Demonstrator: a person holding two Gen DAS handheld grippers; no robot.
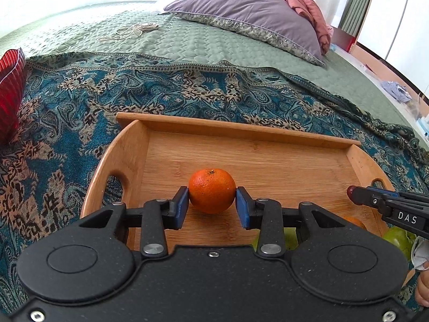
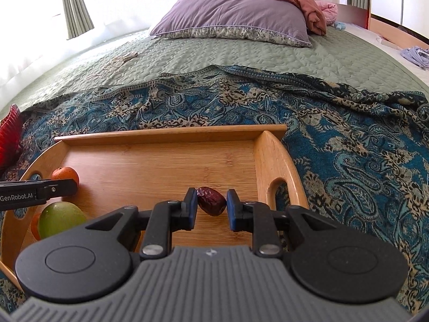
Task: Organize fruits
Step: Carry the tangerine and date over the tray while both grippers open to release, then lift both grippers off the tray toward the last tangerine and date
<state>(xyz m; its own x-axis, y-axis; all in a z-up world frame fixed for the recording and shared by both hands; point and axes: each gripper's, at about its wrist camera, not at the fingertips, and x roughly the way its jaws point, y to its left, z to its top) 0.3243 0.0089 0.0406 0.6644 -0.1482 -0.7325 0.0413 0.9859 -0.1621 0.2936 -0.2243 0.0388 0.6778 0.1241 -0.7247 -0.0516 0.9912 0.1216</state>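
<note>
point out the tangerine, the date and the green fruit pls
tangerine (image 1: 211,191), left wrist view, middle of its peel
date (image 2: 211,200), right wrist view, centre of its wrinkled skin
green fruit (image 2: 60,218), right wrist view, its upper side

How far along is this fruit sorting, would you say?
Hard to say what is finished: nothing shows a sorted pile yet. In hand now: the left tool is shut on a tangerine, and the right tool is shut on a date, both over the wooden tray. Left: a green mango and another orange fruit sit in the tray's near corner. The red dish beside the tray may be a destination.
</note>
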